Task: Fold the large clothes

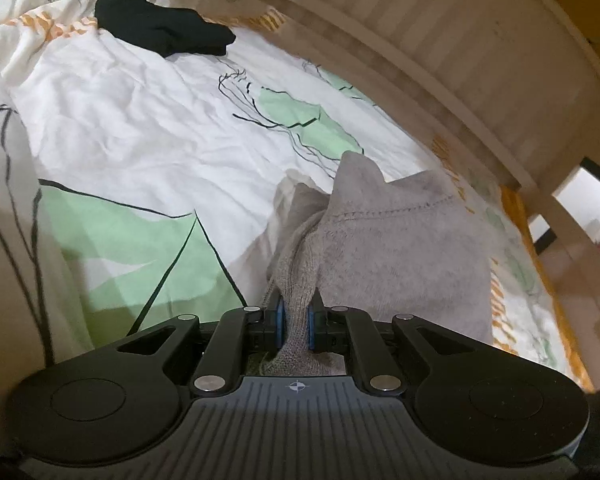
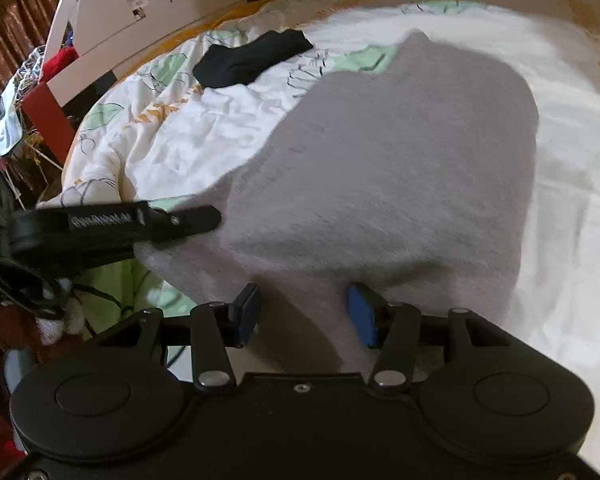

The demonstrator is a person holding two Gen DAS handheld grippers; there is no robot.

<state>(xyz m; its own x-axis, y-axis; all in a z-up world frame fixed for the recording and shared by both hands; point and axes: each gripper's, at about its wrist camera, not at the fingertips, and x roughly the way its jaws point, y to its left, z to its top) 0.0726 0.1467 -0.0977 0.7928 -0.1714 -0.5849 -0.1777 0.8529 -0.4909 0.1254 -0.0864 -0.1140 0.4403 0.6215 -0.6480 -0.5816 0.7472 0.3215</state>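
Left gripper [image 1: 295,326] is clenched on a bunched ribbed edge of the grey sweater [image 1: 384,240], blue pads [image 1: 279,326] pressing the knit from both sides; the rest of the garment fans out ahead and to the right of the claw, over the leaf-print bedsheet [image 1: 140,128]. Right gripper [image 2: 302,316] has its jaws spread, blue pads [image 2: 362,316] apart, with grey sweater [image 2: 380,168] fabric lying between them; cannot tell for sure whether the pads touch the cloth, no pinch is visible. In the right wrist view the sweater spreads forward from the claw across the bedsheet [image 2: 572,200], motion-blurred. The left gripper [image 2: 140,222] shows at the left of that view, its tip at the sweater's near-left edge. A black garment [image 1: 160,28] lies crumpled far ahead and left of the left claw, well apart from the sweater; same black garment [image 2: 252,60] sits ahead-left of the right claw. A white slatted bed frame [image 1: 480,40] runs beyond the sheet. No containers are clearly visible.
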